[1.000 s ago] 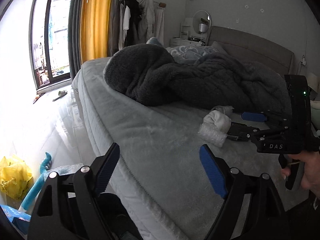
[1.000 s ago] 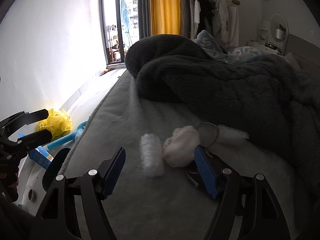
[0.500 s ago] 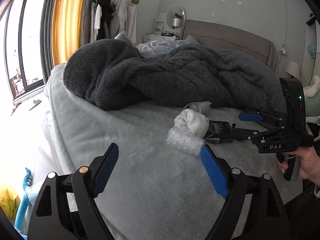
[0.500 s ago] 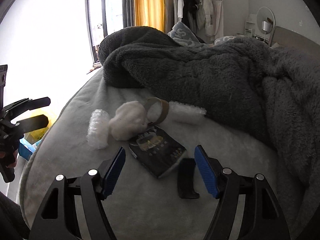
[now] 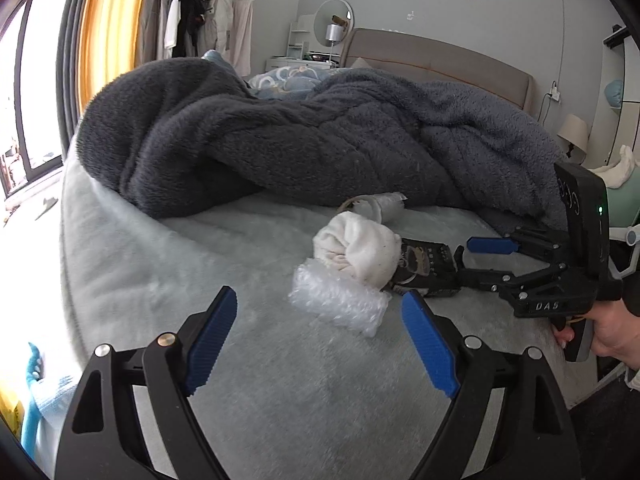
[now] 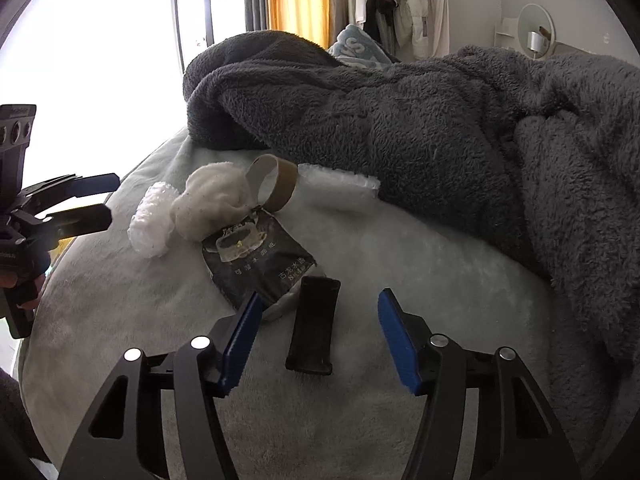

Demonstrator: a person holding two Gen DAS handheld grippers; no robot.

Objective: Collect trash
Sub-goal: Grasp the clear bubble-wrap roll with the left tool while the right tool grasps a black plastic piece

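**Between my right jaws: the black slab**

On the pale grey bed (image 6: 440, 264), my right gripper (image 6: 316, 328) has just been closing, jaws half-open astride the flat black plastic slab (image 6: 314, 324), untouched, long axis running away from me. My left gripper (image 5: 320, 344) gapes empty near the crumpled bubble wrap (image 5: 336, 300).

From my left view, the white wad (image 5: 358, 250) hides half the black packet (image 5: 426, 266); the window (image 6: 100, 40) at upper left is blown out white.
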